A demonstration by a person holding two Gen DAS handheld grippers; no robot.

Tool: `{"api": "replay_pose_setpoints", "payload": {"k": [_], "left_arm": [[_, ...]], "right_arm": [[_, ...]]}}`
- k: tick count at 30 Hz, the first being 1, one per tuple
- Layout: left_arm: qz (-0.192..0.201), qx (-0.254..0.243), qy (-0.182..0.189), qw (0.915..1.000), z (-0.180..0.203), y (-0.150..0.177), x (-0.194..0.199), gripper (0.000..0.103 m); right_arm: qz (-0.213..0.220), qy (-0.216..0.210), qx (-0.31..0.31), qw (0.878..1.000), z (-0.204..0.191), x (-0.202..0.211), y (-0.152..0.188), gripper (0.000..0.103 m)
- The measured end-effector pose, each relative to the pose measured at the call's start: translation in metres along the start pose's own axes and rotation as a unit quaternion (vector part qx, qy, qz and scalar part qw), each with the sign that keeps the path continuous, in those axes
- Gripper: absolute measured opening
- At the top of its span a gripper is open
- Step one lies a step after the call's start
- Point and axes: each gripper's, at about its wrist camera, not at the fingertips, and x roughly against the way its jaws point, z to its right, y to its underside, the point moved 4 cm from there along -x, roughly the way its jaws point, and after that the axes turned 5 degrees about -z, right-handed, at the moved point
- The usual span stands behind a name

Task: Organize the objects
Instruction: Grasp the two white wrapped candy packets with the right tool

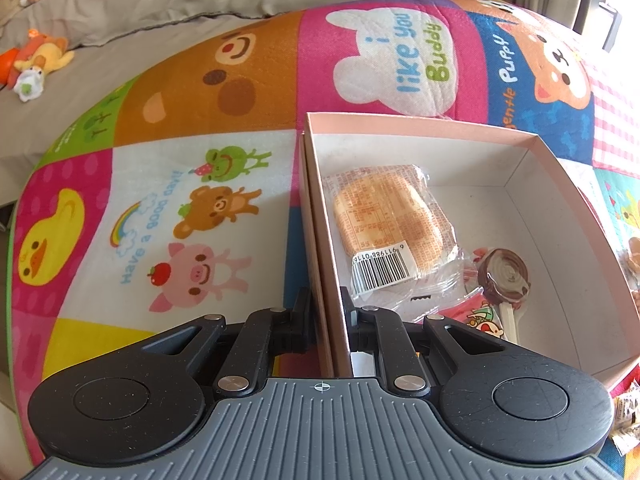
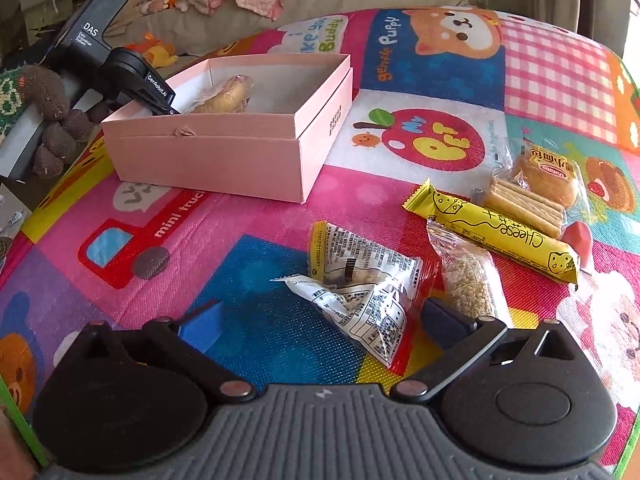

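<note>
Left wrist view. Left gripper (image 1: 325, 312): fingers drawn close, pinching the near side wall of the pink box (image 1: 532, 168), one finger outside the wall and one inside. Box: open, lidless, standing on the cartoon play mat (image 1: 168, 208). Contents: one wrapped round cake (image 1: 386, 216) with a barcode label, lying against the gripped wall; one swirl lollipop (image 1: 505, 276) in clear wrap beside it, stick toward the camera; one small red-printed packet (image 1: 480, 316), partly hidden behind the gripper. Beyond the mat: a grey sofa (image 1: 160, 12) carrying a stuffed toy (image 1: 40, 60) and some pink cloth.

Right wrist view. Right gripper (image 2: 320, 320): fingers spread wide, nothing pressed between them; no earlier view to compare. Between and just ahead of the fingers, on the mat: a crinkled clear snack packet (image 2: 360, 312) with printed text, overlapping a second packet with yellow and red edges (image 2: 344, 252). Just right of these: a clear bag of small grains (image 2: 466, 280), close to the right finger. Further right: a yellow cheese bar (image 2: 500, 228), a pack of stick biscuits (image 2: 524, 204), a wrapped bun (image 2: 550, 180), and a small pink item (image 2: 580, 240), clustered and touching. Pink box sits well apart at upper left, the cake visible inside, with the left gripper clamped on its far wall and a sleeve in brown knit beside it.
</note>
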Motion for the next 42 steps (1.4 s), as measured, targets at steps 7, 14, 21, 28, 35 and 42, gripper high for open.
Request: {"api": "replay_pose_setpoints", "payload": {"k": [7, 14, 21, 28, 35, 42], "left_arm": [[-0.001, -0.002, 0.0, 1.0, 0.0, 0.001, 0.001, 0.015], [0.0, -0.004, -0.001, 1.0, -0.001, 0.001, 0.001, 0.015], [0.002, -0.001, 0.007, 1.0, -0.002, 0.002, 0.001, 0.015], [0.003, -0.002, 0.012, 0.9999, -0.003, 0.001, 0.001, 0.015], [0.004, 0.001, 0.013, 0.9999, -0.004, 0.002, 0.0, 0.015], [0.007, 0.002, 0.016, 0.9998, -0.004, 0.003, 0.001, 0.015]], "right_arm": [[-0.009, -0.092, 0.007, 0.996, -0.024, 0.012, -0.002, 0.103], [0.067, -0.011, 0.112, 0.991, -0.041, 0.032, -0.015, 0.103], [0.024, -0.022, 0.111, 0.993, -0.024, -0.01, -0.038, 0.102], [-0.004, -0.038, 0.059, 0.998, -0.021, -0.015, -0.033, 0.067], [-0.019, -0.064, 0.047, 0.997, -0.04, 0.016, -0.018, 0.051], [-0.006, -0.066, 0.037, 0.997, -0.048, 0.045, -0.021, 0.051]]}}
